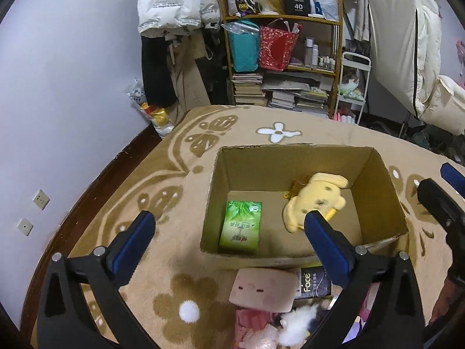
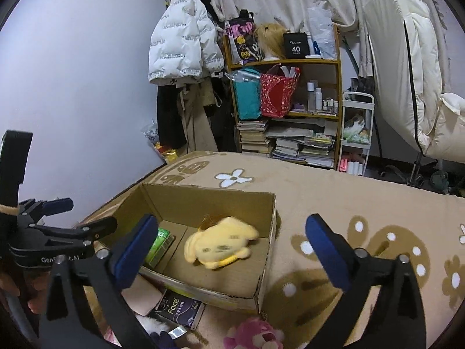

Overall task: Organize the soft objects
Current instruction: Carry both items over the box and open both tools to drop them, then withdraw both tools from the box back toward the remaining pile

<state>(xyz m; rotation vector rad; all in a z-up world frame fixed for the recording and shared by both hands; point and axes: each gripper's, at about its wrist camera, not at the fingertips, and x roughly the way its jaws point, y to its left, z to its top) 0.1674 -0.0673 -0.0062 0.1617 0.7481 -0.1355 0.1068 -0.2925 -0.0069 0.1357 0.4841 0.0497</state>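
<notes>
both the left gripper (image 1: pixel 229 241) and the right gripper (image 2: pixel 229 244) are hanging with jaws spread wide and nothing between them, over a blanket (image 1: pixel 180 174). a yellow plush toy (image 2: pixel 221 242) and a green tissue pack (image 1: pixel 240 226) are lying inside the cardboard box (image 1: pixel 377 195), while a pink plush (image 2: pixel 252 336) and a dark face tissue pack (image 2: pixel 178 308) are lying outside its near wall.

We saw an open cardboard box (image 1: pixel 302 157) standing on the patterned blanket, with a yellow plush dog (image 1: pixel 314 197) lying on its side against the right part of the floor and a green tissue pack (image 1: pixel 241 226) lying flat at the left. Just in front of the box lay a pink square plush (image 1: pixel 261 289), a dark tissue pack (image 1: pixel 314 283) marked "Face", a white fluffy toy (image 1: pixel 296 325) and a pink plush toy (image 2: pixel 252 336).
</notes>
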